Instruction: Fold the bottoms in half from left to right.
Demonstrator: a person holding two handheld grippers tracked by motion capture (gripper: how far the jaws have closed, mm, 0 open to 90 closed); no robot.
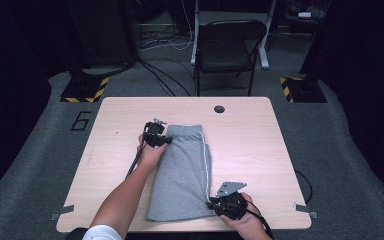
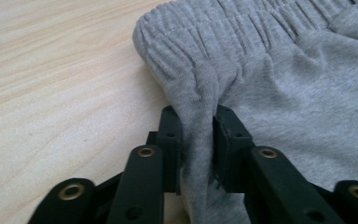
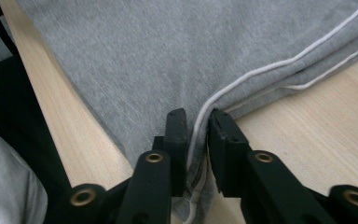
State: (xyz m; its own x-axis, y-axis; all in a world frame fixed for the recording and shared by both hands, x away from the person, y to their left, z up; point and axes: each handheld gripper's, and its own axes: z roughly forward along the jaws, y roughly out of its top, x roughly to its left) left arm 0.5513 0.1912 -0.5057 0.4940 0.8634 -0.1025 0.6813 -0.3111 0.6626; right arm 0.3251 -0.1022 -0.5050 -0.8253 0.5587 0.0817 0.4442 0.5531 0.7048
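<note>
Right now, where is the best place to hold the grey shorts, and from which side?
Grip the grey shorts at two edges, as now: left gripper pinches the gathered waistband from the left side, right gripper pinches the piped hem corner from the near right. Both folds stand thick enough to clamp.

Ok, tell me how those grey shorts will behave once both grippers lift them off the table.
The grey shorts will probably go limp and sag between the two holds: the fabric bunches into soft folds where the left gripper pinches the waistband. They look light, thin jersey lying flat. The folded layers at the right gripper may slide apart, since the piped edges already sit slightly offset.
</note>
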